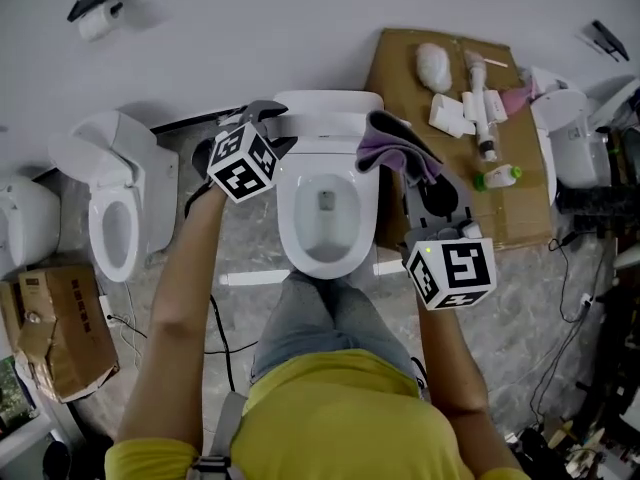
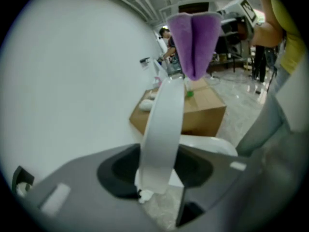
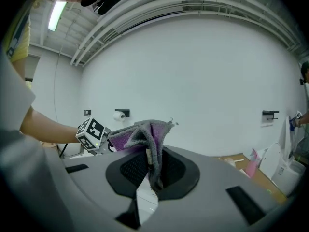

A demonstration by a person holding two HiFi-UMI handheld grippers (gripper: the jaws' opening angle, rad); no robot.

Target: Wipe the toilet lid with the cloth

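The white toilet (image 1: pixel 325 218) stands in front of me with its bowl open and its lid (image 1: pixel 325 103) raised against the tank. My left gripper (image 1: pixel 265 118) is at the lid's left edge. In the left gripper view the lid (image 2: pixel 164 124) runs edge-on between the jaws (image 2: pixel 159 178), with a gap showing on the right side. My right gripper (image 1: pixel 412 171) is at the lid's right edge, shut on a purple and grey cloth (image 1: pixel 395 148). The cloth (image 3: pixel 145 139) bunches up out of those jaws (image 3: pixel 152 170) and shows beyond the lid (image 2: pixel 193 42).
A second toilet (image 1: pixel 115 213) stands to the left, and a cardboard box (image 1: pixel 55 328) sits on the floor beside it. To the right a cardboard sheet (image 1: pixel 400 68) bears bottles and a brush. A paper roll holder (image 1: pixel 100 13) hangs on the wall. Cables (image 1: pixel 215 338) cross the floor.
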